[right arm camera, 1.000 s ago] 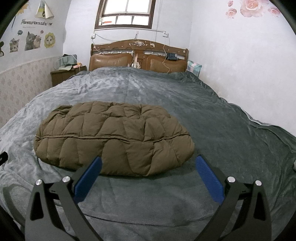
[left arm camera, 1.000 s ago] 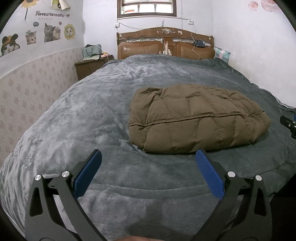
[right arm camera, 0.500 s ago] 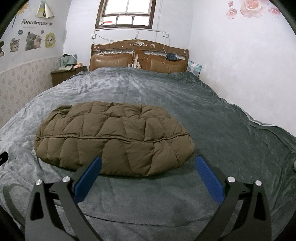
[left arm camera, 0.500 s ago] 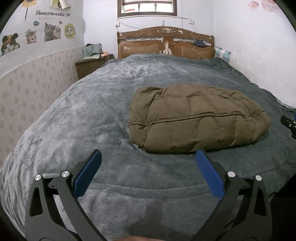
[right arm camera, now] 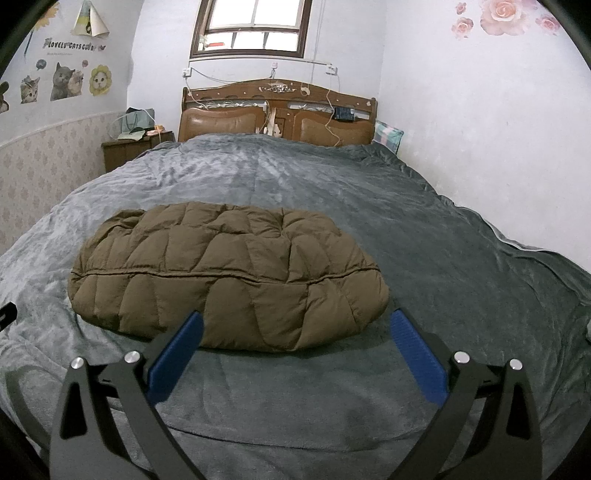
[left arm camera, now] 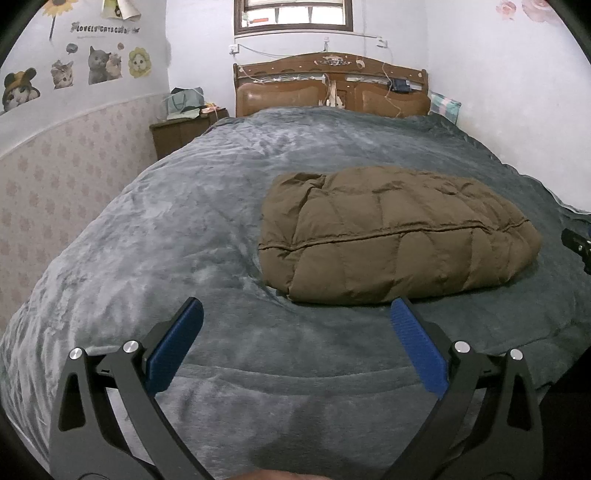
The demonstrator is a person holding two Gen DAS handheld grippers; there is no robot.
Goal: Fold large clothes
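Right now both tools hover over the near edge of the bed, empty and spread wide. The left gripper (left arm camera: 295, 336) has its blue pads (left arm camera: 175, 349) well apart above the grey blanket (left arm camera: 166, 221), with nothing between them. The right gripper (right arm camera: 295, 338) is spread just as wide, its blue pads (right arm camera: 419, 362) framing the near edge of the brown puffer jacket (right arm camera: 229, 273) without touching it. The jacket lies folded into a thick, rounded bundle on the blanket (right arm camera: 443, 240), with a seam running across its near side from left to right. In the left wrist view the jacket (left arm camera: 395, 236) sits to the right of centre and a little beyond the fingertips; in the right wrist view it sits left of centre and just beyond them. At the far end of the bed stands a wooden headboard (right arm camera: 277, 110) with padded brown panels, and a window (right arm camera: 255, 27) is set in the wall above it. A dark nightstand (left arm camera: 177, 129) stands at the far left beside the bed. Cat stickers (left arm camera: 99, 64) dot the left wall, and rose stickers (right arm camera: 498, 14) mark the right wall.
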